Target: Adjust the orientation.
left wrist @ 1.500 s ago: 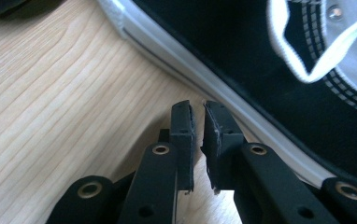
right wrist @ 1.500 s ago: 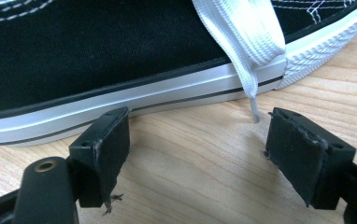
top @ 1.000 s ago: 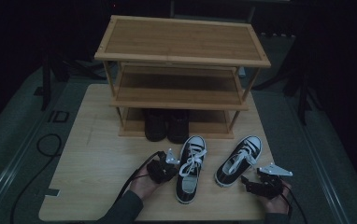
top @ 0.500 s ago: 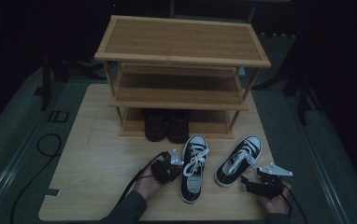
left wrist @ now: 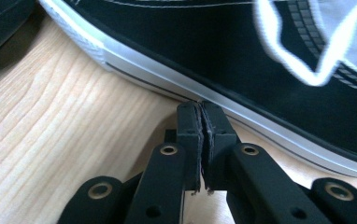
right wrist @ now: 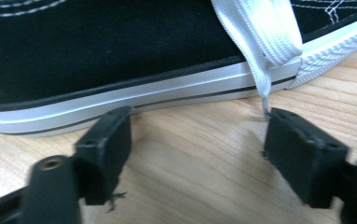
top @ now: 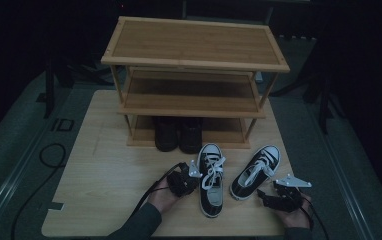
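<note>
A: Two sneakers on the table (top: 104, 165), front of the rack (top: 194, 50). Left sneaker (top: 210, 180) lies toe toward the person, heel near the rack's bottom shelf. Right sneaker (top: 255, 171) sits angled, just beside it, not touching.

B: Left gripper (top: 191, 175)?

A: Clenched, nothing between the pads. In the left gripper view the tips (left wrist: 200, 121) meet flat and butt against the left sneaker's white sole edge (left wrist: 223, 100). Hand (top: 164, 197) behind it, low on the table.

B: Right gripper (top: 266, 196)?

A: Released, jaws wide; they've just been closing a bit, nothing between them. In the right gripper view the pads (right wrist: 106, 140) sit just short of the right sneaker's sole (right wrist: 144, 95), bare wood between. A white lace end (right wrist: 263, 88) hangs down by the far pad; can't tell if it touches.

B: Anything else?

A: Pair of dark boots (top: 179, 134) on the bottom shelf, side by side. Mid and top shelves bare wood. Cable (top: 49, 155) loops on the floor to the left.
</note>
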`<state>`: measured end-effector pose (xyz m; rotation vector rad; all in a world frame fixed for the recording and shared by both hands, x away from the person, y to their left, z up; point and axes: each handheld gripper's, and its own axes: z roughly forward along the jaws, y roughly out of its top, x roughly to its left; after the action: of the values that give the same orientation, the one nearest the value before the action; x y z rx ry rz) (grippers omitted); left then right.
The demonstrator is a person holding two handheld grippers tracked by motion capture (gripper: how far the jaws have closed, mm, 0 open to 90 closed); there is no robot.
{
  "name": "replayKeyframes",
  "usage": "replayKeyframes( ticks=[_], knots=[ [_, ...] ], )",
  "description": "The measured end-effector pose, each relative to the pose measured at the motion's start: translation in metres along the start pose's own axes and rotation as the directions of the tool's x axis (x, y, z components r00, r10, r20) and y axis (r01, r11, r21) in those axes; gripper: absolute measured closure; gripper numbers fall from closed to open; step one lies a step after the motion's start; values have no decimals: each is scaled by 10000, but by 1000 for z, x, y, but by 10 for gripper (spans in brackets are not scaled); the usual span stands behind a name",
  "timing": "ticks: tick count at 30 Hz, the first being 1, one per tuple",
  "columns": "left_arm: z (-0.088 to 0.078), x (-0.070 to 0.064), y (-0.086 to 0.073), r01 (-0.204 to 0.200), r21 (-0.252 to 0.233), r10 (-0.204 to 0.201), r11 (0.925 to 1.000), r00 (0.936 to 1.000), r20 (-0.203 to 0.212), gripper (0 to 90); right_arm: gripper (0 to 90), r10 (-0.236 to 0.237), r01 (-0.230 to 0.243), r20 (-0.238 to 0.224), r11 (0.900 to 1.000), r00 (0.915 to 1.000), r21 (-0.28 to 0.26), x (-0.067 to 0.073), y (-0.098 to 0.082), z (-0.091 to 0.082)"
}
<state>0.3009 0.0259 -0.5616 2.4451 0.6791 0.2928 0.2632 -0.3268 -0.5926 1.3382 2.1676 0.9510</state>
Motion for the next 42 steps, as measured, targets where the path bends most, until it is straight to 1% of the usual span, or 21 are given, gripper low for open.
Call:
replayKeyframes(
  ticks=[2,3,4,5,6,7,10,13,16,20,23,24,26,27,28,29,30,33,38,40,42],
  knots=[
    [1,2,0,148,-38,-148,9999,9998,127,875,327,-48,49,-15,10000,10000,58,0,0,-2],
    [1,2,1,16,3,-16,10000,10000,66,880,360,-15,16,-20,10000,10000,95,0,0,-3],
    [1,0,1,-44,12,44,10000,10000,-6,894,413,37,-37,-93,10000,9999,-8,-1,1,-7],
    [1,0,2,-98,41,98,9999,10000,-6,894,413,37,-37,-93,10000,9999,-8,-1,1,-7],
    [1,0,2,-94,56,94,9999,10000,-8,893,441,145,-144,71,9999,9999,-84,-3,4,-12],
    [1,0,2,-76,60,76,10000,10000,8,893,441,145,-144,71,9999,9999,-84,-3,4,-12],
    [2,0,3,-70,60,70,10000,10000,-21,895,459,143,-140,80,9995,9999,-293,-3,10,-22],
    [3,0,4,-55,41,55,10000,10000,8,897,464,-18,23,112,9991,9999,-428,-2,20,-30],
    [4,-2,5,-36,10,36,10000,10000,40,898,471,-41,46,93,9984,9999,-571,-1,31,-37],
    [6,-5,9,-171,-1,171,9999,9998,123,898,465,-83,79,-46,9968,10000,-794,3,46,-44],
    [10,-10,13,-312,-54,313,9995,9992,252,897,462,-141,129,-135,9964,9998,-839,8,58,-46],
    [11,-12,14,-376,-112,380,9992,9987,334,897,463,-168,156,-133,9963,9998,-849,10,62,-46],
    [11,-13,14,-520,-42,521,9986,9983,264,893,469,-199,193,-74,9973,9998,-703,14,69,-44],
    [12,-12,14,-346,-154,350,9993,9990,282,887,478,-193,186,-94,9977,9998,-645,15,71,-42],
    [12,-12,14,-346,-154,350,9993,9990,282,872,486,-216,213,-54,9982,9998,-557,16,73,-39],
    [11,-10,13,-286,-191,294,9994,9988,394,872,486,-216,213,-54,9982,9998,-557,16,73,-39],
    [11,-9,11,-270,-151,274,9995,9993,258,864,490,-209,213,95,9991,9997,-379,18,76,-35],
    [9,-4,8,-250,-73,252,9997,9995,193,853,468,-30,35,227,9998,9997,-179,19,80,-27],
    [4,6,1,88,-172,-89,9998,10000,-40,834,433,101,-108,489,9998,9988,153,21,85,-15],
    [1,10,-2,207,-199,-209,9996,9997,-123,829,433,-38,-8,923,9987,9957,508,23,86,-10],
    [-2,14,-5,308,-234,-313,9993,9992,-231,823,447,51,-127,1046,9973,9945,725,22,85,-7]
  ],
)
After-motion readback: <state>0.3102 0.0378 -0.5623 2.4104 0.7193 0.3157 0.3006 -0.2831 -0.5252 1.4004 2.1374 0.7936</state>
